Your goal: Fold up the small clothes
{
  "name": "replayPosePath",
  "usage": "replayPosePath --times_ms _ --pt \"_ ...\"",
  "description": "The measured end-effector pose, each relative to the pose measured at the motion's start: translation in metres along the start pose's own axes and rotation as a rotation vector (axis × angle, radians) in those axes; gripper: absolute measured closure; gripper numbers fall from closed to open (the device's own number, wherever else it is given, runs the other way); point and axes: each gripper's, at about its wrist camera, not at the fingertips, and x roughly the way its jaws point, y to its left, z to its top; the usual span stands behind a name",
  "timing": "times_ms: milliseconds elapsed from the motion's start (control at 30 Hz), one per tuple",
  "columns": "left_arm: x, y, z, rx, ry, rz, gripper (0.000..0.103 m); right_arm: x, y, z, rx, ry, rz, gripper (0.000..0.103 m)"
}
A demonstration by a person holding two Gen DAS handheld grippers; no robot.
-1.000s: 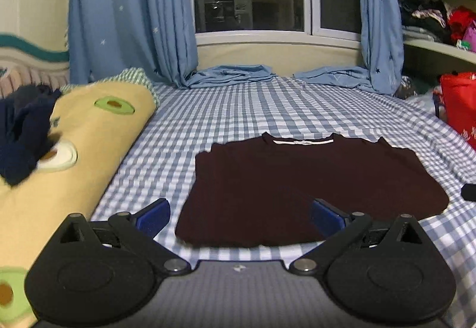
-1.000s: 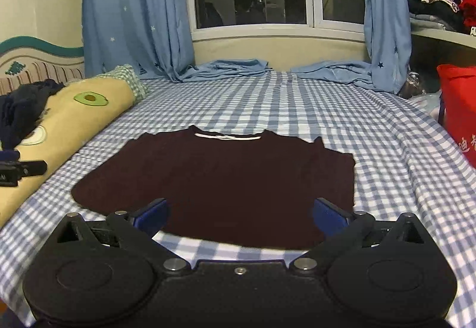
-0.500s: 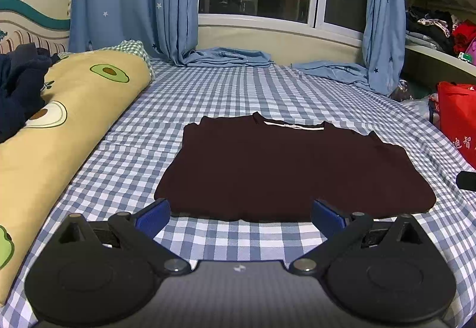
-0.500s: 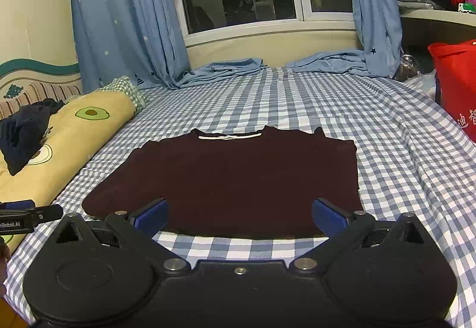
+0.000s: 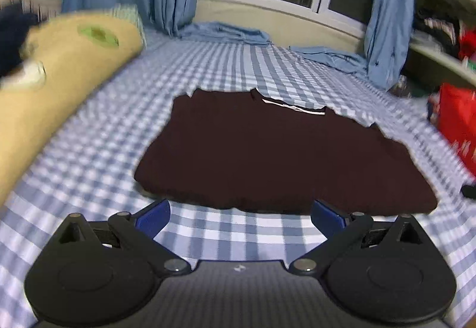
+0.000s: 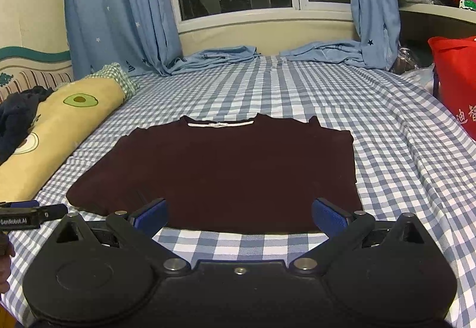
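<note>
A dark maroon shirt (image 5: 276,155) lies flat on the blue-and-white checked bed (image 5: 226,69), collar with a white strip toward the window. It also shows in the right wrist view (image 6: 232,170). My left gripper (image 5: 241,216) is open and empty, just in front of the shirt's near hem. My right gripper (image 6: 239,216) is open and empty, its blue fingertips at the near hem. The left gripper's tip (image 6: 29,213) shows at the left edge of the right wrist view.
A long yellow avocado-print pillow (image 6: 56,125) lies along the left side with dark clothes (image 6: 15,119) on it. A red bag (image 6: 455,81) stands at the right. Blue curtains (image 6: 119,6) and folded blue cloth (image 6: 220,57) lie by the window.
The left gripper has swung with some tilt and blur, and the shirt now sits more centred in its view. The right gripper has drawn slightly closer to the hem. Both stay open.
</note>
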Motion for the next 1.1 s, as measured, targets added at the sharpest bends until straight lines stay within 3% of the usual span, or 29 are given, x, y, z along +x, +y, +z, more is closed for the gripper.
replayPosePath --times_ms 67,200,433,500,633,733,833,967,1033,1100 --pt "0.013 0.018 0.003 -0.071 0.019 -0.041 0.0 0.005 0.0 0.0 -0.008 0.005 -0.009 0.001" --pt "0.036 0.05 0.01 -0.135 0.031 -0.014 0.001 0.014 -0.003 0.001 -0.01 0.01 -0.017 0.001" --pt "0.07 0.108 0.029 -0.26 0.04 -0.03 0.001 0.028 -0.005 0.003 -0.008 0.027 -0.019 0.001" --pt "0.089 0.129 0.041 -0.275 0.091 -0.052 0.001 0.031 -0.002 0.004 -0.015 0.03 -0.017 0.001" --pt "0.127 0.158 0.047 -0.334 0.185 -0.173 0.003 0.036 0.004 0.005 -0.034 0.037 -0.009 0.001" --pt "0.142 0.166 0.046 -0.382 0.164 -0.266 0.004 0.041 0.009 0.006 -0.053 0.041 -0.012 0.001" --pt "0.165 0.17 0.047 -0.47 0.182 -0.419 0.013 0.047 0.013 0.01 -0.061 0.039 -0.018 0.001" --pt "0.192 0.165 0.054 -0.496 0.177 -0.465 0.015 0.054 0.019 0.014 -0.077 0.041 -0.019 0.001" --pt "0.203 0.16 0.058 -0.506 0.19 -0.475 0.026 0.055 0.024 0.015 -0.094 0.034 -0.024 0.001" --pt "0.211 0.156 0.058 -0.514 0.211 -0.457 0.07 0.058 0.026 0.015 -0.105 0.035 -0.025 0.001"
